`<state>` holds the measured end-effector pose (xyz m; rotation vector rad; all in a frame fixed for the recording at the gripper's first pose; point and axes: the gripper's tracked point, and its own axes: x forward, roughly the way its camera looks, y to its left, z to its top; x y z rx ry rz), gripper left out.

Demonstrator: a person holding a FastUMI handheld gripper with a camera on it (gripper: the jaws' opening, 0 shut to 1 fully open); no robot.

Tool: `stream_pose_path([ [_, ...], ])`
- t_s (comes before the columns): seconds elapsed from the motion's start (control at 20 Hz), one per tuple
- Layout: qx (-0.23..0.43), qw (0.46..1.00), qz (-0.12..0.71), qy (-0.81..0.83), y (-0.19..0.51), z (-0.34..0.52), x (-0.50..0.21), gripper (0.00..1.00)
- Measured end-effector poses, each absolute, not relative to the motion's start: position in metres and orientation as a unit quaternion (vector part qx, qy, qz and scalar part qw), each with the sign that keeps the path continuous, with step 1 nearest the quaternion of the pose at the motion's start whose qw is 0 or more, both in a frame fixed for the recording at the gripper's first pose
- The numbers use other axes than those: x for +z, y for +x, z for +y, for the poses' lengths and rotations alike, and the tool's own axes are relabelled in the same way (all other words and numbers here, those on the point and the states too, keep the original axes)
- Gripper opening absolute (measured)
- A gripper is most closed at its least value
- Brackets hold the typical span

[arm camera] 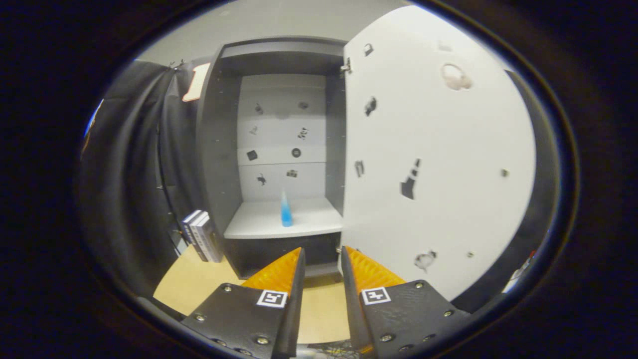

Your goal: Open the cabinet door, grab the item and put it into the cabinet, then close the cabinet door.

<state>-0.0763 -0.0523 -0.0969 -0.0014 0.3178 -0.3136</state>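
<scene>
While the cabinet (279, 149) stands open straight ahead, its white door (438, 164) is swung out to the right and reaches nearly to the right fingertip of the gripper (321, 259). Both fingers point at the cabinet's dark base, set a narrow gap apart with nothing between them, so the claw is narrowly parted and holds no item. On the white shelf (309, 222) inside, well beyond the fingertips, a small blue bottle (286, 212) stands upright a little left of the shelf's middle, apart from the side walls. Small dark stickers dot the pale back panel (281, 124) above it, and similar marks are scattered over the inner face of the door. To the left of the cabinet, a few books (202, 234) stand upright just beside its outer wall, resting on the light wooden tabletop (199, 284) that spreads beneath the fingers. A dark curtain (129, 164) hangs farther left, behind the books
</scene>
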Motion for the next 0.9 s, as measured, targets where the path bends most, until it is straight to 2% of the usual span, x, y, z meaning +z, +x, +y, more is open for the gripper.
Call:
stream_pose_path([
  [0.4,-0.340,0.929,0.147,0.013,-0.197,-0.152,-0.088,0.40],
  [0.6,-0.380,0.915,0.135,0.018,-0.220,-0.203,-0.075,0.42],
  [0.9,-0.412,0.907,0.077,0.034,-0.193,-0.271,-0.044,0.94],
])
